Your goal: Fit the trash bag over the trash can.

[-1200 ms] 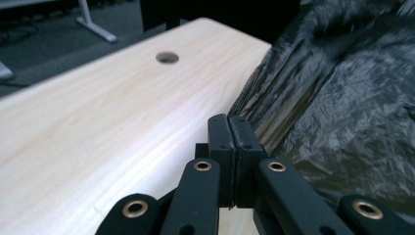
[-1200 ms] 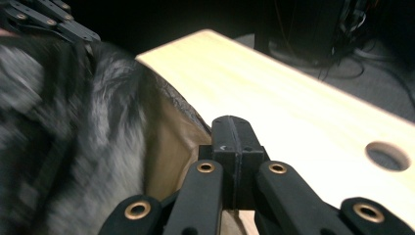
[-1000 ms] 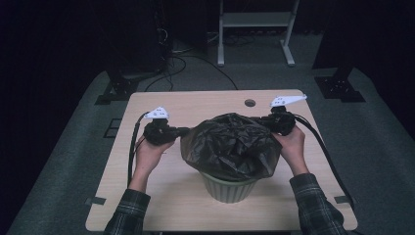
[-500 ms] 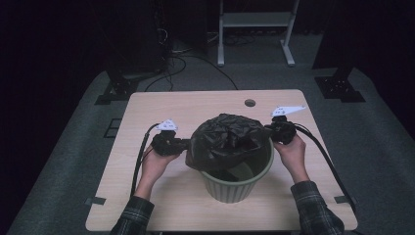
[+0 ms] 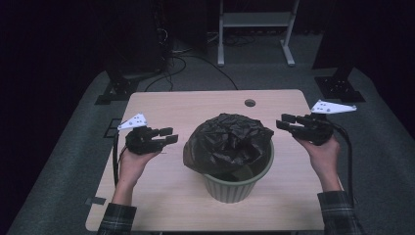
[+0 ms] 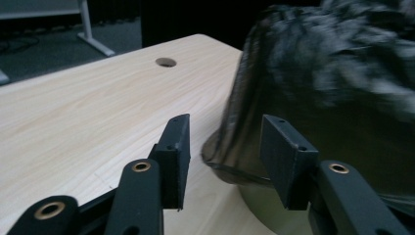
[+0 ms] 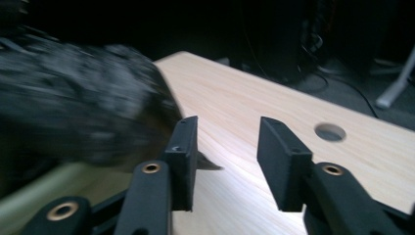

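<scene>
A pale green bin stands mid-table with a crumpled black bag bulging over its rim. My left gripper hovers left of the bag and points at it. Its jaws have just been opening and hold nothing. In the left gripper view the left gripper is open, and the black bag hangs just beyond the fingers. My right gripper sits right of the bin; its jaws have also just been opening, with nothing between them. The right gripper view shows the right gripper over bare wood, beside the blurred black bag.
The wooden table has a round cable hole near its far edge. Black cables trail from both grippers along the table sides. A white stand and floor cables lie beyond the table in the dark.
Both grippers have let go of the bag's edges and drawn outward, away from the bin. Their jaws have opened. The bag now slumps over the bin's rim.
</scene>
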Available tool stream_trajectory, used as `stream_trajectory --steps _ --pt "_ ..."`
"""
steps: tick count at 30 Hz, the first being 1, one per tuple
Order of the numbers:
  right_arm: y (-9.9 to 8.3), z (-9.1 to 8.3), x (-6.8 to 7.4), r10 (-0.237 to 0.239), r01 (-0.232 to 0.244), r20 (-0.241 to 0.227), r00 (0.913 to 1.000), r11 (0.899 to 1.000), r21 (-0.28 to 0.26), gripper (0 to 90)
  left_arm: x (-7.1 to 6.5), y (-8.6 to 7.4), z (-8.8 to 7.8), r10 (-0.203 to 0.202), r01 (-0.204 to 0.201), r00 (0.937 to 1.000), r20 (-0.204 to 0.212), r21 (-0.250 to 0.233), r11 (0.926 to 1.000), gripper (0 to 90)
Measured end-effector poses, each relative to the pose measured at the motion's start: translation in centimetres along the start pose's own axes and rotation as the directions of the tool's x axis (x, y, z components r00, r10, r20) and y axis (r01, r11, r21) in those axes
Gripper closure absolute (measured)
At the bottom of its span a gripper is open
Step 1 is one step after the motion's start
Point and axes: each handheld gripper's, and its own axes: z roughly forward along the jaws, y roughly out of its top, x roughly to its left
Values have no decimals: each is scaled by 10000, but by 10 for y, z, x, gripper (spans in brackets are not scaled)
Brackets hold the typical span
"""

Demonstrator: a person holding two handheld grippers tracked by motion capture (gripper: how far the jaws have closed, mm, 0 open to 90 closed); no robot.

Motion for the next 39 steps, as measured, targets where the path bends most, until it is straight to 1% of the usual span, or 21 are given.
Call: stream_trajectory --steps 3,8,10,12,15,16,18,20,22,23,24,25,27,28,30,31,33,34,35,38,39 --pt "3 -13 10 -122 111 -442 9989 9996 -255 533 -10 2 -7 184 -181 9995 266 -104 9998 511" --pt "5 -29 28 -360 270 -1379 9898 9974 -663 496 -23 7 -16 327 -311 9975 634 -256 9992 447" --pt "6 -28 35 -497 402 -1635 9853 9973 -611 481 -28 9 -19 374 -342 9963 778 -429 9985 407" --pt "7 -25 40 -670 589 -1688 9834 9969 -523 478 -33 10 -21 457 -402 9937 1024 -552 9977 376" --pt "11 -16 45 -803 731 -1865 9792 9963 -452 489 -40 10 -21 621 -527 9862 1534 -646 9965 312" --pt "12 -13 46 -859 790 -1877 9785 9959 -437 514 -41 9 -21 670 -567 9840 1649 -663 9962 280" --pt "14 -9 48 -988 927 -1992 9750 9949 -393 571 -45 7 -19 811 -701 9763 2008 -615 9956 240" --pt "15 -7 50 -1154 1098 -2169 9693 9932 -380 750 -47 5 -17 929 -824 9714 2187 -567 9950 206" --pt "16 -6 51 -1239 1175 -2231 9669 9922 -418 870 -50 2 -16 999 -891 9647 2435 -550 9945 194" --pt "16 -5 51 -1279 1217 -2273 9654 9917 -412 899 -51 0 -15 1026 -916 9625 2512 -552 9943 193" --pt "16 -6 51 -1283 1219 -2283 9651 9917 -419 900 -54 -2 -13 1081 -960 9584 2643 -580 9937 193" --pt "16 -6 51 -1261 1199 -2306 9648 9920 -407 900 -55 -4 -12 1099 -977 9567 2695 -585 9935 193" --pt "16 -7 51 -1273 1220 -2280 9653 9918 -371 900 -59 -7 -8 1261 -1179 9476 2935 -455 9920 196" --pt "16 -8 51 -1277 1226 -2287 9651 9918 -364 900 -61 -8 -7 1308 -1250 9474 2921 -387 9914 196" --pt "16 -9 51 -1285 1238 -2284 9651 9917 -346 900 -63 -10 -4 1438 -1395 9443 2959 -356 9896 218" --pt "16 -9 51 -1282 1236 -2291 9649 9917 -344 900 -64 -10 -3 1462 -1415 9450 2926 -374 9892 244" --pt "16 -9 51 -1288 1244 -2289 9649 9917 -336 900 -64 -11 -1 1525 -1511 9426 2971 -278 9881 306" --pt "16 -9 51 -1293 1250 -2285 9649 9916 -335 900 -65 -11 -1 1566 -1571 9446 2885 -213 9873 330" --pt "16 -9 51 -1292 1247 -2283 9650 9916 -342 900 -65 -12 0 1572 -1601 9445 2885 -136 9870 360" --pt "16 -9 51 -1263 1218 -2291 9652 9920 -339 900 -65 -13 2 1626 -1705 9408 2975 8 9854 551" --pt "17 -9 51 -1267 1217 -2278 9654 9919 -361 900 -66 -14 2 1681 -1791 9346 3134 64 9838 649"
